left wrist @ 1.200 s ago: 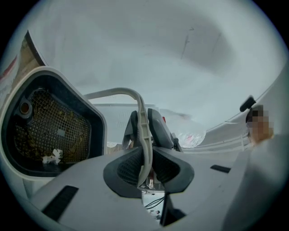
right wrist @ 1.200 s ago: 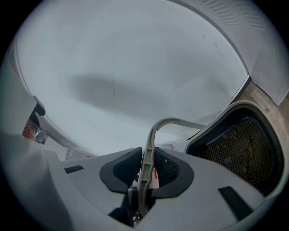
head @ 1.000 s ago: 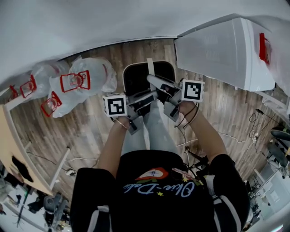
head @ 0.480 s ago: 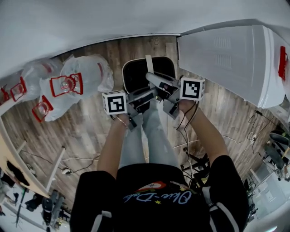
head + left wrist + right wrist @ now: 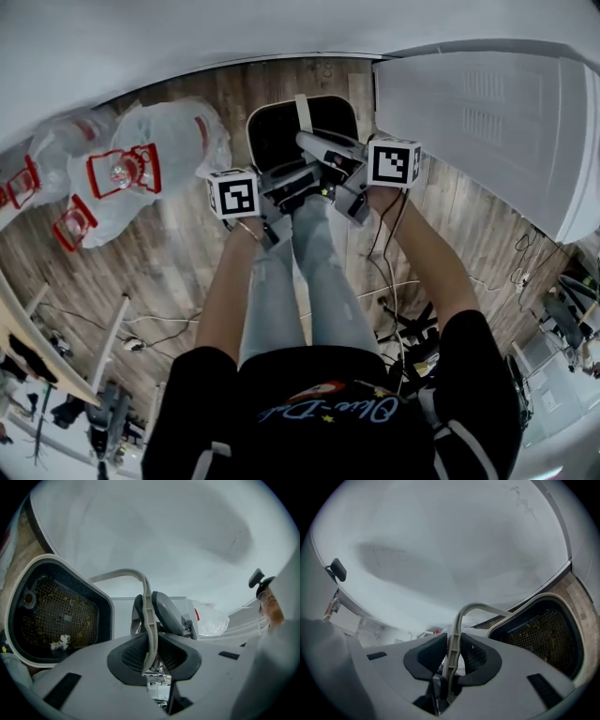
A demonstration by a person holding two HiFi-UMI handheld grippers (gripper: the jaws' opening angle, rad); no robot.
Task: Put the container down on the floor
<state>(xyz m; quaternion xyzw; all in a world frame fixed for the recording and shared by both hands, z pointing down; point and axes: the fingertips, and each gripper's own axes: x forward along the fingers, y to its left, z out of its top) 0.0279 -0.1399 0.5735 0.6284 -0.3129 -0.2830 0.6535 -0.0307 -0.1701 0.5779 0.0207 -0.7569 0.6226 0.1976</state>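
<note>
The container (image 5: 272,141) is a white-rimmed bin with a black mesh inside (image 5: 56,616), seen over the wood floor close to the wall. Its pale handle (image 5: 303,111) arches up from the rim. My left gripper (image 5: 292,183) is shut on that handle (image 5: 148,620), pads pressed on both sides. My right gripper (image 5: 323,155) is shut on the same handle (image 5: 453,644) from the other side, with the bin (image 5: 543,634) at its right. The two grippers (image 5: 151,651) (image 5: 452,657) face each other across the strap. Whether the bin's base touches the floor is hidden.
Clear plastic bags (image 5: 155,164) with red print lie on the floor at left. A white cabinet (image 5: 487,122) stands close at right. The white wall (image 5: 234,37) is just beyond the bin. The person's legs (image 5: 300,272) are below the grippers, and cables (image 5: 398,291) trail at right.
Both grippers and the container have drifted slightly toward the wall in the head view, which has shifted. Both grips on the handle are unchanged.
</note>
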